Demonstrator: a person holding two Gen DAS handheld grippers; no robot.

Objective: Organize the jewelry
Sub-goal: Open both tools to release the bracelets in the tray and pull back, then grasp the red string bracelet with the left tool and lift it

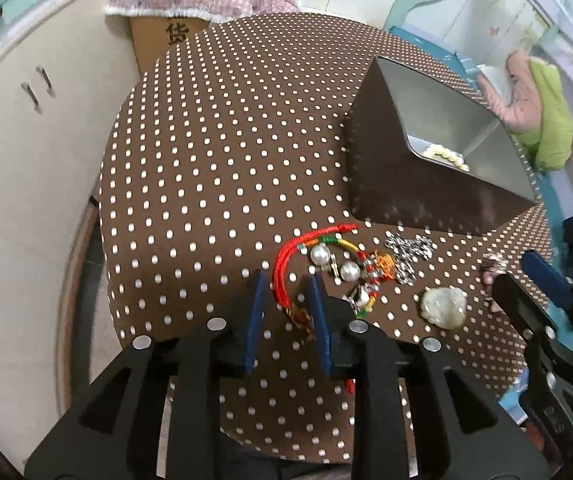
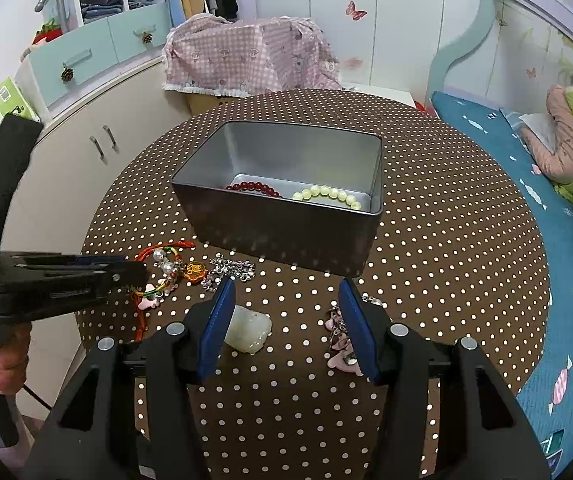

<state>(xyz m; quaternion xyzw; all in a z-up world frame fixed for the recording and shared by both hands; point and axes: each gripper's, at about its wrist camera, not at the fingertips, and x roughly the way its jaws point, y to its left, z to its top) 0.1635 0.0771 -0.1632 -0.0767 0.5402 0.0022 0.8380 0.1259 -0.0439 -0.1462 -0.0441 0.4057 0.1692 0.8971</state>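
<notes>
1. Left jaws stood narrowly parted on the left gripper [image 1: 286, 312], straddling the red cord bracelet [image 1: 286, 268] without pressing it; it lay on the dotted table [image 1: 206, 140] near the front edge, with two pearls [image 1: 334, 264] and a pale stone pendant [image 1: 444, 306] beside it.
2. Right jaws stood half open and empty on the right gripper [image 2: 286, 328], the pendant [image 2: 248, 330] by the left finger; the metal tin [image 2: 286, 216] at the table's middle held red beads [image 2: 254, 189] and a cream bead bracelet [image 2: 328, 196].

Tin box [image 1: 426, 184] near wall hides most beads [image 1: 446, 156]; right gripper [image 1: 534, 304] cut off at 3 o'clock.
</notes>
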